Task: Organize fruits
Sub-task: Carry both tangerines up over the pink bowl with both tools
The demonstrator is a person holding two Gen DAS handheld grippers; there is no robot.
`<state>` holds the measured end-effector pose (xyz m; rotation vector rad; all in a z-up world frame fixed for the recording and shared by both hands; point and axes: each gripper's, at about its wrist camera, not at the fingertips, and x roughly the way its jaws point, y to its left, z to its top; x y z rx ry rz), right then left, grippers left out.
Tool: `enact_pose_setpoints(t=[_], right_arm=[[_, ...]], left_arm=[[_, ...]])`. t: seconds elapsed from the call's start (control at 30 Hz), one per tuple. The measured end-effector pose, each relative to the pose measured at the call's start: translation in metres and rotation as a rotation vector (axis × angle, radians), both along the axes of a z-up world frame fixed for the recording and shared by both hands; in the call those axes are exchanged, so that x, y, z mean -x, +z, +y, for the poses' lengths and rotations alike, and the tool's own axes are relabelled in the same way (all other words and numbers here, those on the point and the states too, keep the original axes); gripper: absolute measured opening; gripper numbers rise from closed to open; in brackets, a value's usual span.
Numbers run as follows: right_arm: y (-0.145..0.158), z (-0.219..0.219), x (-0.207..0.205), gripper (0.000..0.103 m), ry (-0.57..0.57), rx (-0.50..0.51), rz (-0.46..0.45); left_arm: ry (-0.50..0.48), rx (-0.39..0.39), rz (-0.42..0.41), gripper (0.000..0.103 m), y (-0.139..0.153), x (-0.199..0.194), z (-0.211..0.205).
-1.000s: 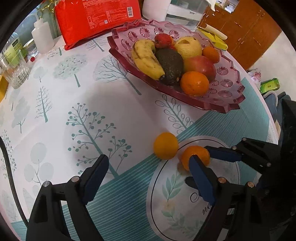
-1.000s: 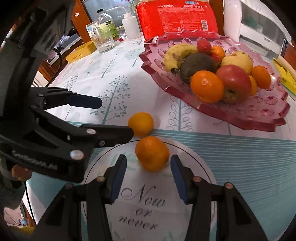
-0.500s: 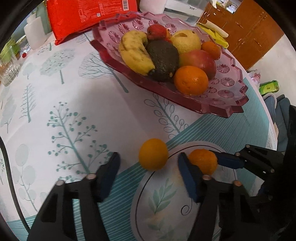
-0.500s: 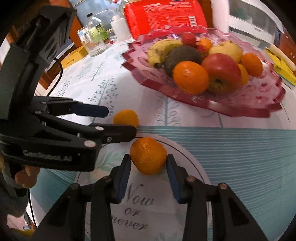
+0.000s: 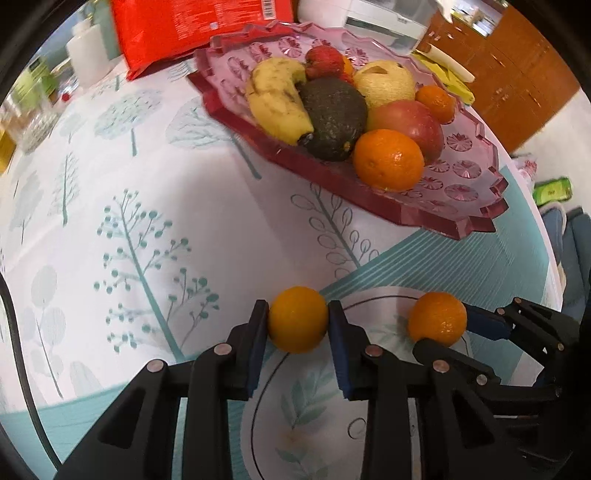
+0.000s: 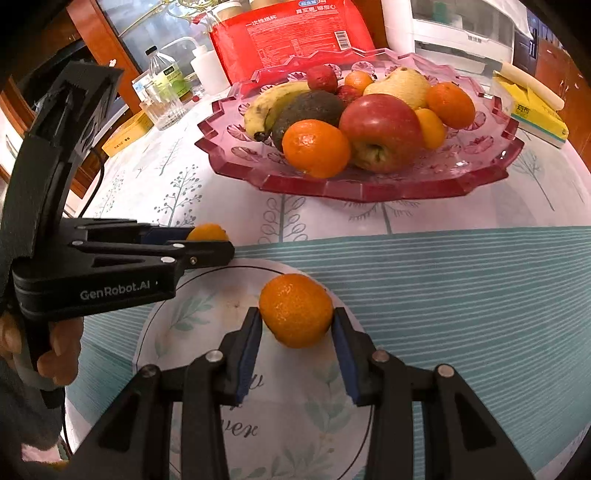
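1. Two black two-finger grippers with blue pads, both low in their own frames. The left gripper (image 5: 297, 326) has just closed its jaws; the pads now press both sides of a smooth round yellow-orange citrus fruit (image 5: 297, 319), bottom centre of the left wrist view.
2. The right gripper (image 6: 296, 332) is clamped on a dimpled, slightly flattened orange mandarin (image 6: 295, 311), lower centre of the right wrist view, over the round leaf-printed medallion on the glossy tablecloth (image 6: 461, 295).
3. A hand (image 6: 55, 350) grips the left tool at the left edge.
4. Mid-frame: one scalloped pink translucent glass platter (image 6: 369, 188) with pressed rosettes, resting on the cloth.
5. Counted on it: one spotted yellow banana (image 6: 273, 101), one rough dark avocado (image 6: 310, 109), one red apple (image 6: 380, 131); several oranges, exact count unclear.
6. Top: one red plastic bag (image 6: 291, 33).
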<state>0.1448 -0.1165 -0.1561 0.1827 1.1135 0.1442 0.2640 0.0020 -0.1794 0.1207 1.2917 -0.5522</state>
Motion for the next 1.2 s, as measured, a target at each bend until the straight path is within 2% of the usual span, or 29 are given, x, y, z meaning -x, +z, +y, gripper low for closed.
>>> enact_pose_setpoints(t=[0.2, 0.43, 0.53, 0.73, 0.9, 1.03, 1.1, 1.2], right_arm=[[0.014, 0.004, 0.009, 0.039, 0.034, -0.007, -0.025], [0.049, -0.002, 0.026, 0.039, 0.076, -0.029, -0.069], [0.073, -0.009, 0.027, 0.039, 0.091, -0.045, -0.086], [0.139, -0.039, 0.015, 0.039, 0.105, -0.049, -0.143], [0.208, -0.065, -0.006, 0.039, 0.125, 0.0, -0.236], [0.252, -0.084, -0.031, 0.039, 0.127, 0.024, -0.297], [0.266, -0.092, -0.048, 0.039, 0.126, 0.028, -0.321], [0.273, -0.1, -0.075, 0.039, 0.122, 0.031, -0.335]], left_arm=[[0.069, 0.031, 0.027, 0.03, 0.009, 0.022, 0.016], [0.128, 0.072, -0.014, 0.03, 0.05, 0.05, 0.024], [0.136, 0.085, -0.061, 0.03, 0.082, 0.055, 0.023], [0.15, 0.074, -0.187, 0.03, 0.155, 0.054, 0.009], [0.176, 0.072, -0.283, 0.03, 0.217, 0.044, 0.003], [0.206, 0.054, -0.356, 0.03, 0.256, 0.026, -0.007], [0.225, 0.043, -0.387, 0.03, 0.27, 0.013, -0.012], [0.244, 0.03, -0.4, 0.03, 0.275, -0.005, -0.021]])
